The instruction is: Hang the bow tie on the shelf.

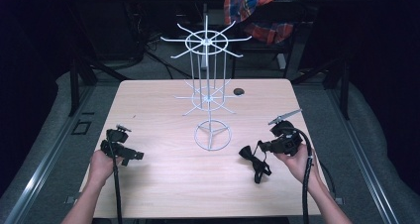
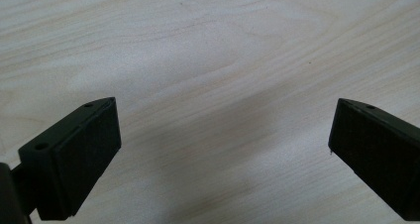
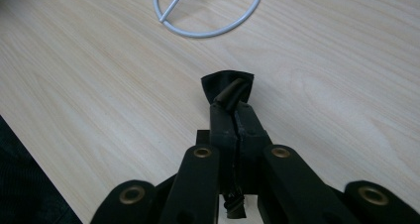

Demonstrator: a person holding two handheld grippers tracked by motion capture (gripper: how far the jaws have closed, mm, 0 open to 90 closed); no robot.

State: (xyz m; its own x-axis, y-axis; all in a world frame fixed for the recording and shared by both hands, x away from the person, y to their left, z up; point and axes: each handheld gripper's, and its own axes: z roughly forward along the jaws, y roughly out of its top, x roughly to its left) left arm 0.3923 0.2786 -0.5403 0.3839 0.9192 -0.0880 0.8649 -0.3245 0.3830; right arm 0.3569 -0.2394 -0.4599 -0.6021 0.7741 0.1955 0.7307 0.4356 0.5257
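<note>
A black bow tie [image 1: 253, 158] with a dangling strap hangs just above the wooden table [image 1: 163, 184], at the right front. My right gripper [image 1: 262, 146] is shut on it; in the right gripper view the jaws press together on the black fabric [image 3: 228, 87], which sticks out past the right gripper's [image 3: 233, 112] tips. A white wire display rack [image 1: 208, 85] with hook arms stands mid-table, and its ring base [image 3: 208, 31] lies ahead of the held tie. At the left front my left gripper [image 1: 136, 155] is open, with bare table between its fingers [image 2: 79, 154].
A small dark object [image 1: 239, 91] lies on the table behind the rack to the right. A colourful cloth [image 1: 257, 11] hangs on a frame beyond the table. Dark floor and metal rails surround the table.
</note>
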